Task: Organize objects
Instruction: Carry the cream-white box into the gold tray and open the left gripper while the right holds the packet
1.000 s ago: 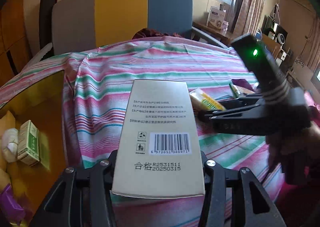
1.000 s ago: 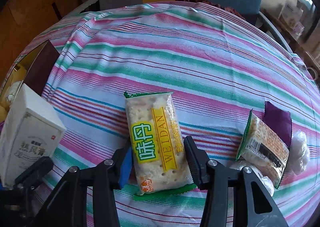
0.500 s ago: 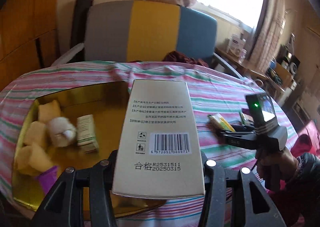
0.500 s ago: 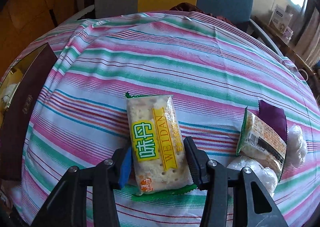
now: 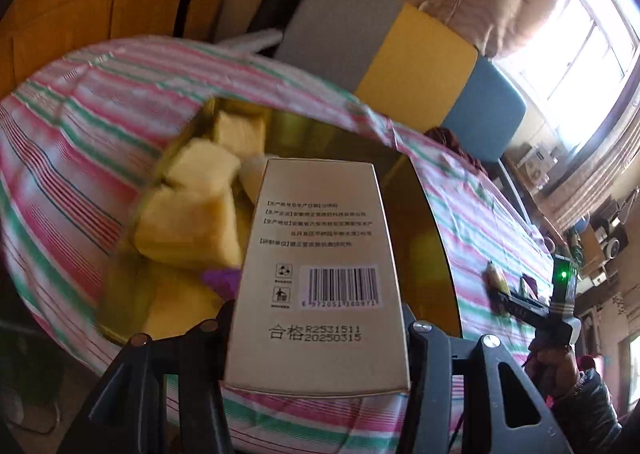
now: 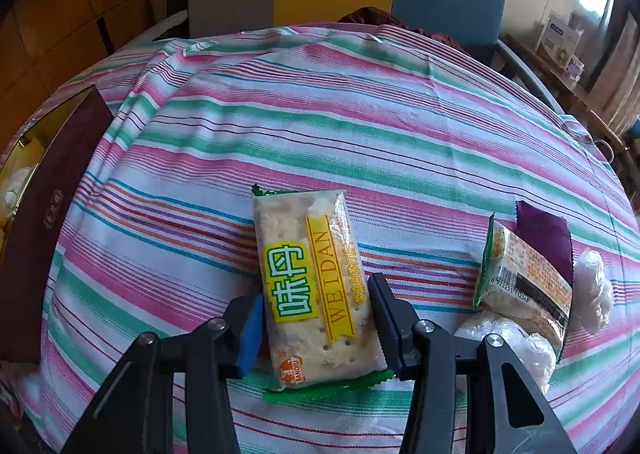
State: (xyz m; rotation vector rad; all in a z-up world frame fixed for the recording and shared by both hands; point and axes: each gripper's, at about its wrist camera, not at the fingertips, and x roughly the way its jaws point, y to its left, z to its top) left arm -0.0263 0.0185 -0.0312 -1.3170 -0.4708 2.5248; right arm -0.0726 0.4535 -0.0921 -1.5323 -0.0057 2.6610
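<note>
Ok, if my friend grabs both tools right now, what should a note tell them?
Left tool: shut on the grey carton, held above the gold box.
Right tool: shut on the cracker pack, which lies on the striped cloth.
Done: yellow packets and a purple wrapper already sit in the gold box.
Left: drop the carton in, then the cracker pack, then the second cracker pack, purple sachet and clear-wrapped bits beside it.

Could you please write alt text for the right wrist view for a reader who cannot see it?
The right gripper grips a cracker packet lying on a striped tablecloth. More wrapped snacks lie to its right, a dark red box at the left edge.
</note>
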